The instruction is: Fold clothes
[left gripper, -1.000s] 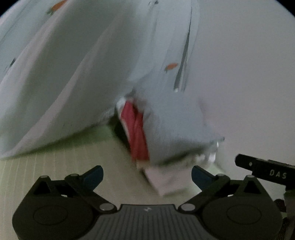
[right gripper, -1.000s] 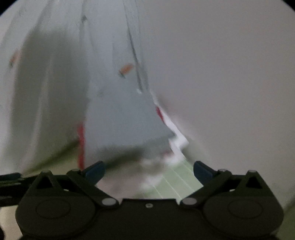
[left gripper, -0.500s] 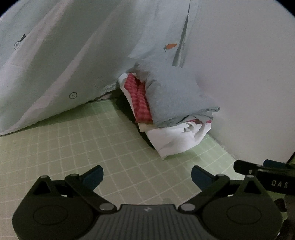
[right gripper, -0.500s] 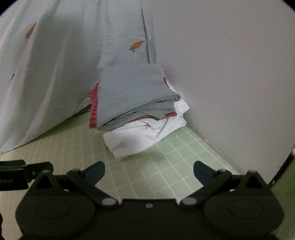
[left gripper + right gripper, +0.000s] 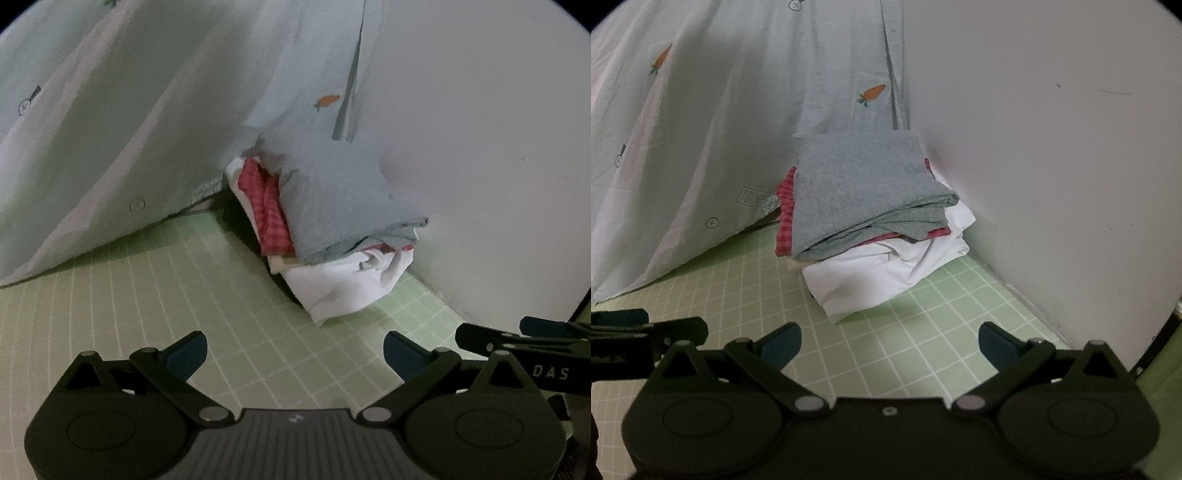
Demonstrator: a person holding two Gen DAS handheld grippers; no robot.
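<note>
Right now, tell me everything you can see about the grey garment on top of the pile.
The grey garment is a soft, plain knit-looking fabric, folded into a flat rectangle with layered edges facing the cameras. It lies topmost on the pile, resting on a red checked piece above white cloth, near the wall. Neither claw touches it.

Ahead of the right gripper [image 5: 888, 345], its jaws spread wide and empty, a folded grey garment [image 5: 864, 188] tops a red checked one [image 5: 785, 216] and a white one [image 5: 886, 273] on the green grid mat [image 5: 916, 354].
</note>
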